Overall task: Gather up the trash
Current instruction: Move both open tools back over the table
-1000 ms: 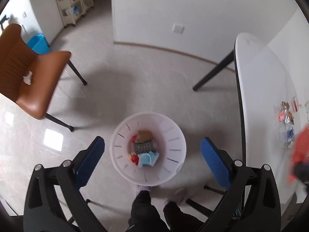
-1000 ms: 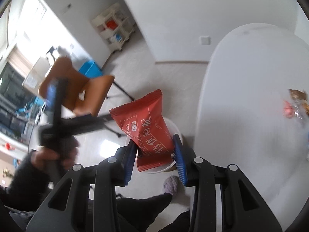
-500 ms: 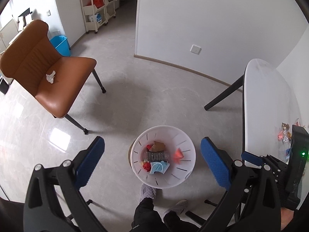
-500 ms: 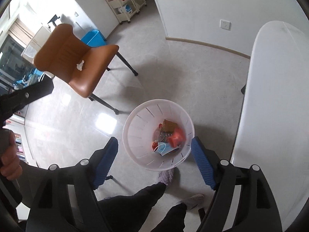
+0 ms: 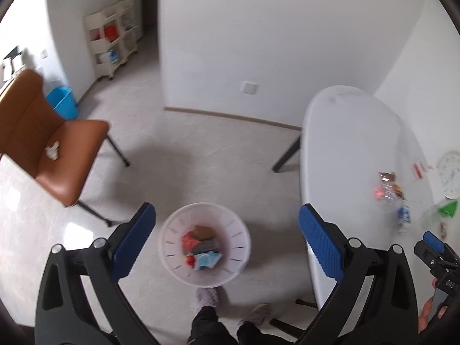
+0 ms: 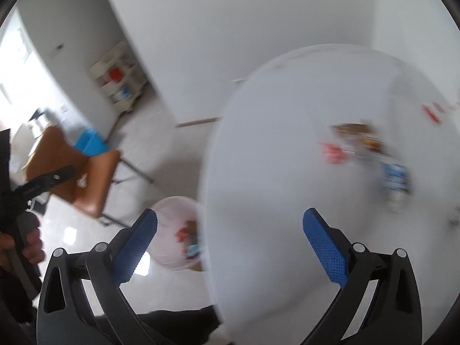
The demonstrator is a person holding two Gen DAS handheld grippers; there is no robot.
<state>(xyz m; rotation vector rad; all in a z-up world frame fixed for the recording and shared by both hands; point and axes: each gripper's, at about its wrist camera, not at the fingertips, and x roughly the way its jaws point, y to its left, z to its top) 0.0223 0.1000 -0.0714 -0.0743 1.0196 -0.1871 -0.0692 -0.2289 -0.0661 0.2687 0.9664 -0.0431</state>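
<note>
A white trash bin (image 5: 235,230) stands on the floor by the white table (image 5: 353,149); it holds a red packet (image 5: 188,240) and several other wrappers. My left gripper (image 5: 227,241) is open and empty, high above the bin. My right gripper (image 6: 230,240) is open and empty over the table's left edge (image 6: 258,172), with the bin (image 6: 172,215) below at its left. Several wrappers (image 5: 388,185) lie on the table's far right; in the right wrist view the wrappers (image 6: 359,143) are blurred. A crumpled white scrap (image 5: 52,153) lies on the brown chair (image 5: 49,155).
A blue bucket (image 5: 61,105) and a cream shelf cart (image 5: 112,37) stand by the far wall. A white clock (image 5: 450,172) and a green-marked bag (image 5: 442,211) lie on the table's right side. The person's feet (image 5: 230,302) are just below the bin.
My right gripper opened and let the red packet fall into the bin, then swung right over the table. My left gripper stayed open over the bin while its view tilted upward.
</note>
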